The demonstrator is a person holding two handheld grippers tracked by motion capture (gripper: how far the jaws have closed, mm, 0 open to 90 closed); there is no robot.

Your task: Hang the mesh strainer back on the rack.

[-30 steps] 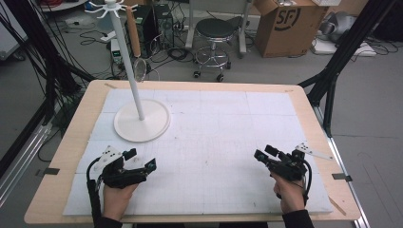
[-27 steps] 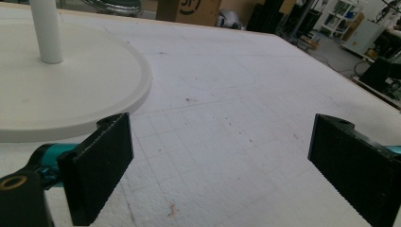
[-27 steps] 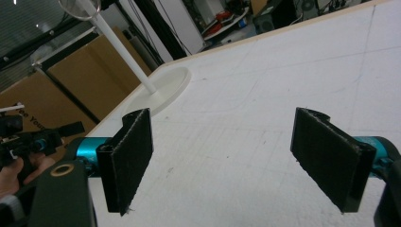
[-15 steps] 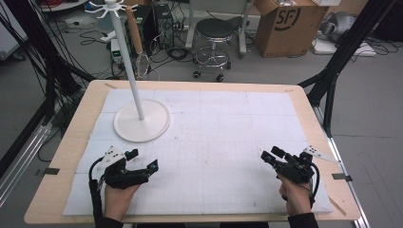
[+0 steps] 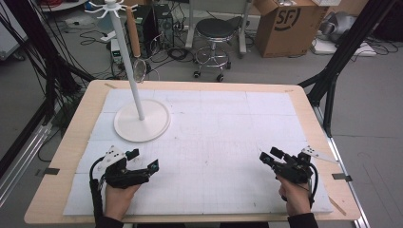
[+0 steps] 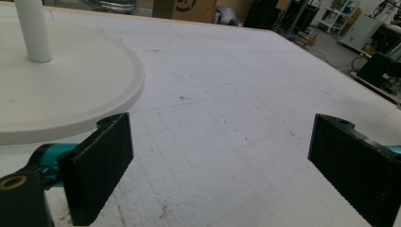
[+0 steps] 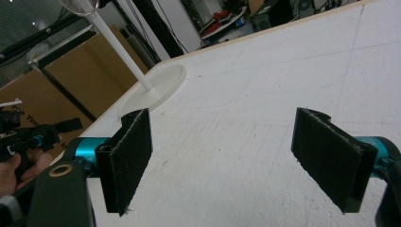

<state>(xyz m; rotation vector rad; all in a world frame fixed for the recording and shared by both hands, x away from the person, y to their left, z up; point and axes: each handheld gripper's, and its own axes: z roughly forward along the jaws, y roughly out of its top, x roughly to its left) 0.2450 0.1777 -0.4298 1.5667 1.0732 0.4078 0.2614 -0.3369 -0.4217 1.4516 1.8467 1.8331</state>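
The left claw [image 5: 142, 166] sits at the lower left of the high view, its jaws wide apart and holding nothing. The right claw [image 5: 272, 158] sits at the lower right, also wide apart and empty. Both hover low over the white surface [image 5: 228, 128]. A white stand [image 5: 141, 121] is at the upper left. A clear thing, maybe a glass [image 5: 139, 70], hangs by its pole. This looks like the start. Next, I think a claw must reach toward the stand.

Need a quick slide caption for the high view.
Two open hand-held grippers, left and right, rest near a white stand on the table.
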